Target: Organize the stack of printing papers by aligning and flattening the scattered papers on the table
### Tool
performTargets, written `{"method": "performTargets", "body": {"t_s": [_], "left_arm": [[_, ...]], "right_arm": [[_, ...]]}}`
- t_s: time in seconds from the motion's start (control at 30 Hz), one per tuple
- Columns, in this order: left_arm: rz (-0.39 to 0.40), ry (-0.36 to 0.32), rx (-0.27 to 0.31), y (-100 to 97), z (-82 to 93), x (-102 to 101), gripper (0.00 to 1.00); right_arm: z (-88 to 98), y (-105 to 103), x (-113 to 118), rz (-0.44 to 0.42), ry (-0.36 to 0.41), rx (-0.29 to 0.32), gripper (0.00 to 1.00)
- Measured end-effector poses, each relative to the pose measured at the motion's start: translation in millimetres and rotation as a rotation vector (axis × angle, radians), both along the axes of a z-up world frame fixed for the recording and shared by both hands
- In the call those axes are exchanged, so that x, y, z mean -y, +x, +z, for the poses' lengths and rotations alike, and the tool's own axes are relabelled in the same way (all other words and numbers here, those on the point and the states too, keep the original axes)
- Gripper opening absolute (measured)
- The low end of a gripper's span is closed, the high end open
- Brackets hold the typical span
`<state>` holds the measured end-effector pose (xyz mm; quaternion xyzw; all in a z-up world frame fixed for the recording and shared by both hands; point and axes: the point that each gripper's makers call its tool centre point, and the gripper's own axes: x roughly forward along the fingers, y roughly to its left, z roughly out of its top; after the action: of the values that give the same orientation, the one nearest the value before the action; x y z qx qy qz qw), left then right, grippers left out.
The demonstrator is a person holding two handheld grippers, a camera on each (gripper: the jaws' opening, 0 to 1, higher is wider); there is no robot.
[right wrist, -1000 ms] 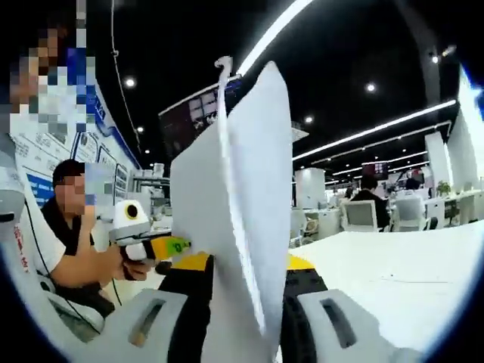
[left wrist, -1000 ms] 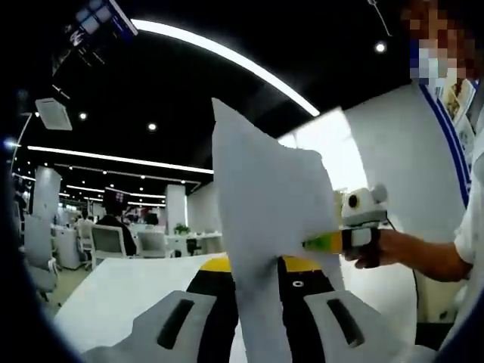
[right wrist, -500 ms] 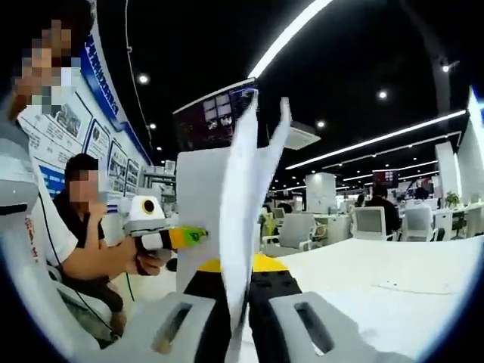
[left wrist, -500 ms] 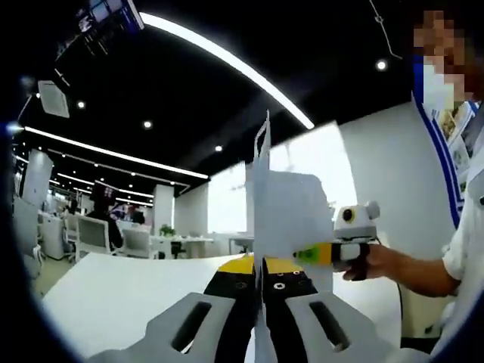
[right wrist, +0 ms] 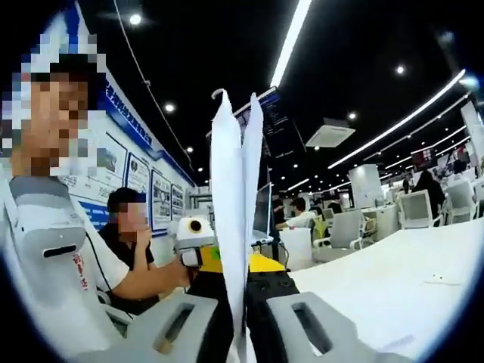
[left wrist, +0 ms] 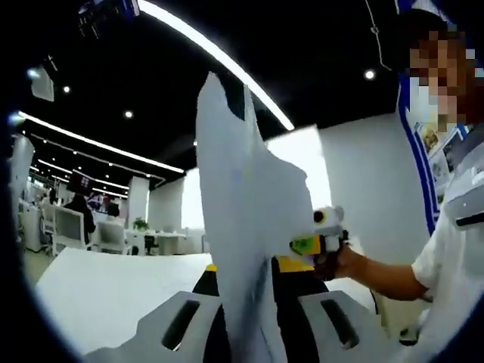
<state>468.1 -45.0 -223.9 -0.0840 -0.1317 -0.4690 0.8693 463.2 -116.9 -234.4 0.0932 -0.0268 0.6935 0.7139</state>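
Right now both of my grippers are raised off the table [left wrist: 106, 295], pinching the same bunch of printing papers [left wrist: 242, 227] up in the air. In the left gripper view my left gripper [left wrist: 253, 318] has its two jaws drawn in against the lower edge of the papers, which rise upright between them and fan toward the ceiling; I can make out at least two sheet tips at the top, though the full count is beyond telling. My right gripper [left wrist: 321, 238] comes in from the right in that view, gripped in my hand [left wrist: 344, 265], its green and yellow tip touching the far side of the sheets.

From the right gripper view, my right gripper [right wrist: 240, 318] is likewise closed tight on the papers, seen here nearly edge-on as two thin upright blades. My left gripper shows just behind them on the left, meeting the sheets.

The white table stretches off beneath, with one small flat scrap [right wrist: 441, 280] lying on it to the right. Two white office chairs [left wrist: 64, 227] stand beyond the table, and one seated person [right wrist: 132, 242] sits behind my arm.
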Motion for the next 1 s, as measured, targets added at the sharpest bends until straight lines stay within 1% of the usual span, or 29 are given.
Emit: {"method": "performTargets", "body": {"t_s": [0.03, 0.07, 0.1, 0.13, 0.17, 0.23, 0.27, 0.33, 0.37, 0.43, 0.5, 0.53, 0.57, 0.63, 0.7, 0.77, 0.83, 0.9, 0.97, 1.0], "left_arm": [[-0.007, -0.003, -0.002, -0.1, 0.5, 0.2, 0.17], [-0.021, 0.003, -0.032, 1.5, -1.0, 0.6, 0.16], [-0.026, 0.013, -0.039, 2.6, -2.6, 1.4, 0.14], [-0.026, 0.012, -0.045, 3.8, -3.5, 1.3, 0.13], [-0.030, 0.007, -0.052, 4.1, -4.6, 1.1, 0.13], [-0.049, -0.005, -0.102, 5.5, -9.7, 1.5, 0.07], [-0.051, -0.008, -0.113, 6.7, -11.2, 1.7, 0.07], [-0.027, -0.010, -0.118, 12.5, -15.0, 0.7, 0.07], [-0.028, -0.008, -0.116, 11.9, -15.5, 1.3, 0.06], [-0.027, -0.002, -0.088, 10.8, -16.5, 1.0, 0.06], [-0.026, 0.004, -0.061, 9.8, -17.6, 0.6, 0.07], [-0.015, 0.017, -0.027, 8.7, -16.9, 0.2, 0.07], [-0.002, 0.019, -0.019, 7.7, -17.3, -0.1, 0.09], [0.011, 0.028, -0.026, 6.4, -19.2, 1.1, 0.14], [0.032, 0.047, -0.020, 4.6, -20.5, 1.3, 0.22], [0.057, 0.073, 0.015, 1.5, -19.5, -0.1, 0.27], [0.068, 0.093, 0.029, -1.6, -19.2, -1.2, 0.26], [0.088, 0.102, 0.035, -2.2, -17.7, -2.7, 0.27], [0.096, 0.102, 0.039, -1.8, -16.6, -1.7, 0.27], [0.099, 0.107, 0.038, -0.7, -16.0, 1.1, 0.27]], "right_arm": [[0.2, 0.6, -0.7, -0.003, -0.001, 0.002, 0.00], [-0.8, -1.1, -4.0, 0.001, -0.011, 0.010, 0.00], [-0.4, -0.9, -4.9, 0.003, -0.012, 0.010, 0.00], [-0.9, -0.2, -5.9, 0.005, -0.017, -0.004, 0.00], [-2.6, -0.8, -6.6, 0.018, -0.029, -0.030, 0.00], [-4.7, 2.0, -7.9, 0.014, -0.046, -0.054, 0.00], [-8.0, 3.0, -9.4, 0.014, -0.069, -0.069, 0.00], [-9.6, 5.5, -13.6, 0.011, -0.077, -0.091, 0.00], [-10.2, 6.3, -14.1, 0.008, -0.079, -0.095, 0.00], [-13.9, 10.9, -14.5, -0.019, -0.082, -0.069, 0.00], [-17.7, 15.5, -14.8, -0.047, -0.086, -0.044, 0.14], [-20.5, 17.1, -14.7, -0.059, -0.093, -0.024, 0.20], [-23.7, 18.6, -14.9, -0.078, -0.104, 0.007, 0.26], [-29.6, 22.0, -15.1, -0.131, -0.120, 0.056, 0.33], [-36.2, 24.6, -14.9, -0.170, -0.152, 0.081, 0.38], [-36.5, 25.2, -14.8, -0.198, -0.158, 0.088, 0.43], [-33.1, 25.7, -12.6, -0.220, -0.154, 0.107, 0.45], [-23.6, 30.0, -9.6, -0.261, -0.125, 0.110, 0.47], [-17.9, 32.6, -10.6, -0.280, -0.103, 0.087, 0.52], [-14.0, 32.2, -14.5, -0.282, -0.089, 0.072, 0.54]]}}
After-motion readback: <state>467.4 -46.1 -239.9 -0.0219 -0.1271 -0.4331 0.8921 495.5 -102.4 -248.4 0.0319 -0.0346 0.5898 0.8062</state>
